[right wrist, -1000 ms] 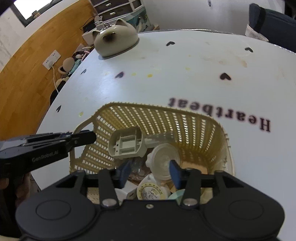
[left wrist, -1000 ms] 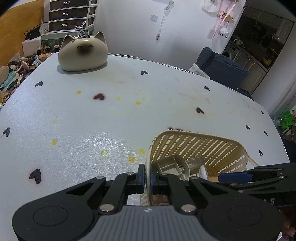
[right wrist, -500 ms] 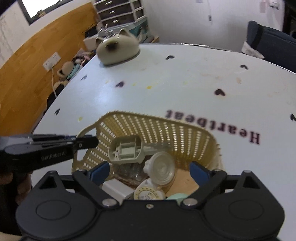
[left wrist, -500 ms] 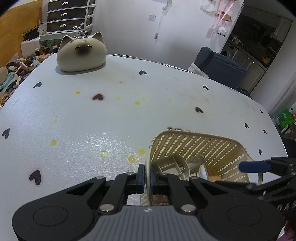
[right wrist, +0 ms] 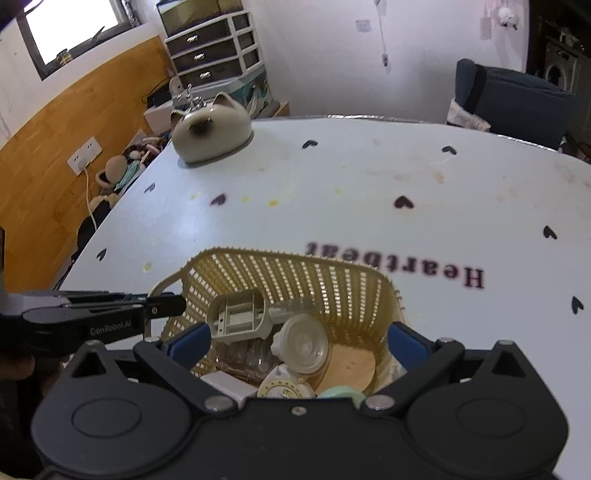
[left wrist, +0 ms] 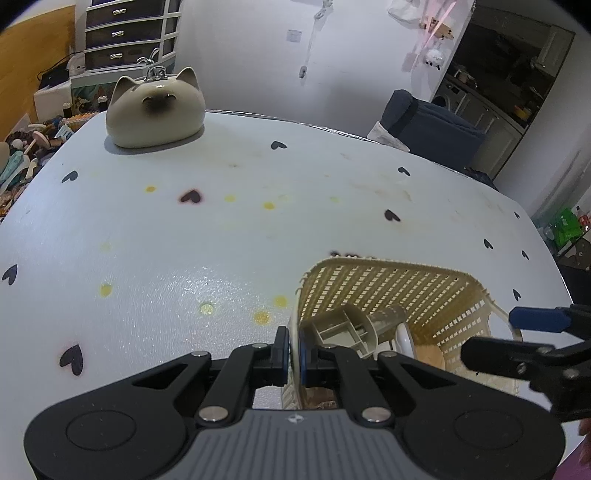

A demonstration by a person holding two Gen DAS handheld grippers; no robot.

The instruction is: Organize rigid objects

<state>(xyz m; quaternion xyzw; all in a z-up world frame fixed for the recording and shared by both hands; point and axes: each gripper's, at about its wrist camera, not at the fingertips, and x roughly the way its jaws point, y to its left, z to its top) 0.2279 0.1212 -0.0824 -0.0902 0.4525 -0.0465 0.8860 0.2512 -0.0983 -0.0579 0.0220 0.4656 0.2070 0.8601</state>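
Releasing into basket [right wrist: 295,266] | left gripper [left wrist: 293,350] clamps basket rim | right gripper [right wrist: 295,338] jaws opening wide, empty | next: look for remaining loose objects

A round white table [right wrist: 369,192] printed with small dark hearts and the word "Heartbeat" fills the middle of the room; faint yellow and brown stains speckle its top. Behind it stands a white wall [left wrist: 251,55] with a small switch plate and a hanging cord. At the far left a drawer unit [right wrist: 218,55] with dark fronts and metal handles stands against wood panelling [right wrist: 55,147] that carries a white socket. Above the panelling a window [right wrist: 74,26] lets in daylight. Toys and clutter lie on the floor [left wrist: 22,158] beside the table. A dark blue armchair [left wrist: 424,125] sits beyond the far edge, before a dim doorway [left wrist: 509,62] to a kitchen with cabinets.
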